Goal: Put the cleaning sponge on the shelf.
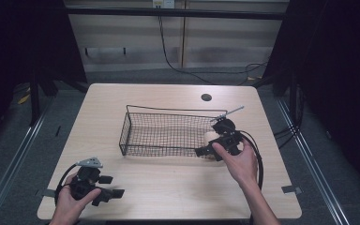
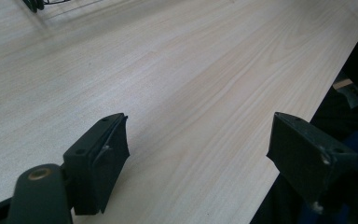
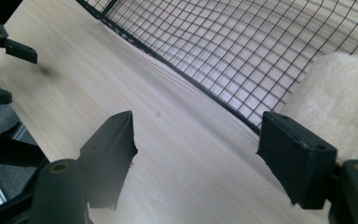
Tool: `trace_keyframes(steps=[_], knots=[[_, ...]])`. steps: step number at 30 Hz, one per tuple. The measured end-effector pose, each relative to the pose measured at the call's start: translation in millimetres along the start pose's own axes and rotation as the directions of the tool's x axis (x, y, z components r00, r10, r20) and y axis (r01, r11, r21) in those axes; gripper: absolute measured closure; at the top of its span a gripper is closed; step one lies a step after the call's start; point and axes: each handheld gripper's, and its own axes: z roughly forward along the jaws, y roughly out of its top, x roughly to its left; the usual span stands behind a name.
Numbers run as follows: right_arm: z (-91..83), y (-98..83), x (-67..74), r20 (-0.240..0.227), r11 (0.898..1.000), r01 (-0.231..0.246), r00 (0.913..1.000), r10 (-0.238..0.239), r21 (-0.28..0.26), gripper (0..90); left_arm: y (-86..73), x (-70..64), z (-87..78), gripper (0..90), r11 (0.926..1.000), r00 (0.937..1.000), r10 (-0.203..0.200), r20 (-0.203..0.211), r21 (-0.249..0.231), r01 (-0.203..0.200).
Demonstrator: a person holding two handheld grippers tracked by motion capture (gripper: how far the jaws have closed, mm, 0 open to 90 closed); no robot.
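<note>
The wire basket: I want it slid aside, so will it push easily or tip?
The basket is open black mesh, so probably light; it should slide readily on the smooth table. It looks low and wide, so tipping seems unlikely. The fleecy pad inside looks soft and would likely ride along.

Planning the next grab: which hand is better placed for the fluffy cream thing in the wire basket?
Right. The right gripper sits at the basket beside the fluffy item; the left gripper rests at the table's near-left corner.
</note>
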Motion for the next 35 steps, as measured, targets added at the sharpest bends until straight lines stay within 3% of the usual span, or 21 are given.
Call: trace_keyframes(steps=[5,7,10,14,19,25,28,35], knots=[[-1.2,-14.8,4.4,0.011,0.999,0.0,0.9999,0.0,-0.034,27.7,0.1,0.2,0.3,19.7,1.0,1.0,-0.001,-0.001,0.001,0.001],[-1.6,-19.3,8.3,0.034,1.0,0.02,0.9992,-0.019,-0.019,27.6,0.1,0.3,0.2,19.7,1.0,1.0,-0.002,-0.002,0.0,0.002],[-1.9,-27.3,10.2,0.017,0.999,0.021,0.9996,-0.02,-0.031,27.7,-0.1,-0.1,0.1,19.7,1.0,1.0,-0.004,-0.003,0.001,0.004],[-0.3,-38.7,3.0,0.02,0.999,-0.011,0.9997,0.012,-0.04,27.7,-0.1,-0.3,0.4,19.5,1.0,1.0,0.002,0.0,0.0,-0.002],[0.3,-53.0,0.6,0.044,0.999,0.0,0.999,0.002,-0.032,27.6,0.2,0.5,0.3,18.7,1.0,1.0,-0.001,-0.002,-0.002,0.001],[-2.8,-72.1,-3.0,0.07,0.998,-0.006,0.9975,0.01,-0.06,27.1,0.0,0.5,0.2,18.7,1.0,1.0,-0.003,-0.005,-0.003,0.003],[-6.1,-82.5,-9.9,0.066,0.997,-0.023,0.9974,0.027,-0.07,27.0,0.1,0.6,0.6,18.7,1.0,1.0,-0.004,-0.003,-0.002,0.004],[-3.6,-106.0,-35.8,0.144,0.993,-0.07,0.9861,0.083,-0.094,24.1,0.5,1.9,1.3,18.7,1.0,0.9999,-0.006,-0.008,0.003,0.006]])
